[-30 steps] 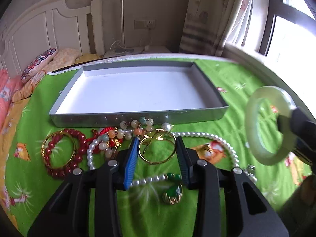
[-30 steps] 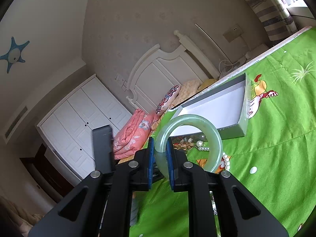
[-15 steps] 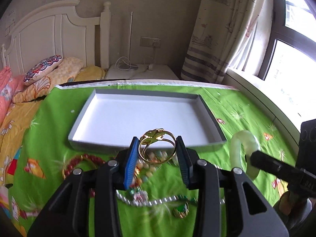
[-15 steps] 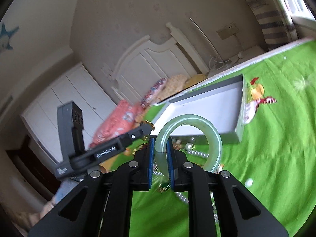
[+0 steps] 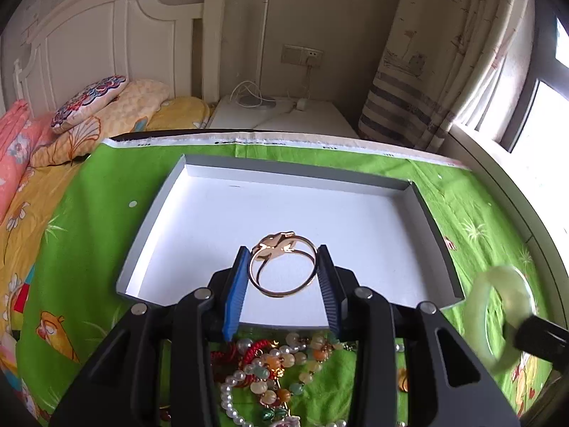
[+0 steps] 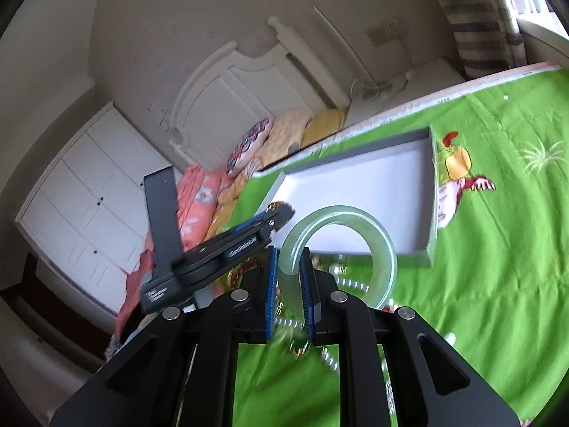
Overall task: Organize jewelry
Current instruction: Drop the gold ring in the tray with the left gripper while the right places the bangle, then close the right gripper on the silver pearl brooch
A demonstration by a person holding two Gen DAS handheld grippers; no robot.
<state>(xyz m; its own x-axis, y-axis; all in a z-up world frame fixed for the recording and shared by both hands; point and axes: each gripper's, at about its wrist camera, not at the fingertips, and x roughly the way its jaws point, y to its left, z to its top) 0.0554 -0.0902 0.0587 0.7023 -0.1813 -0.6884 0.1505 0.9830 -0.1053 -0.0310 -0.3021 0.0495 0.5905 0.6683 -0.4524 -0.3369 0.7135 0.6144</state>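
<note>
Left gripper (image 5: 282, 277): clamped on the gold bangle (image 5: 282, 267), pads pressing its two sides; lifted clear of the pile since a second ago, when still low over the cloth among the beads; now out over the near part of the tray floor

Gold bangle: upright between the pads, ornament at the top; hanging above the white floor of the tray (image 5: 432, 222), not touching it as far as can be told

Right gripper (image 6: 288, 274): closed on the rim of the jade bangle (image 6: 380, 245); no longer off to the side and high, now lower and nearer the tray's near wall

Jade bangle: held in the air just short of the tray, above the pearls; blurred in the left view, so in motion

Tray: bare inside; nothing placed yet

Pile (image 5: 270, 370): red, pearl and mixed bead strands on the green cloth (image 5: 92, 213), just in front of the tray's near wall

Meaning for the task: both pickups done, both pieces carried toward the tray at once; likely next, lowering the gold bangle to the floor and opening, then the jade one beside it

Risk: two grippers converging close together; some room between the drop spots worth keeping
</note>
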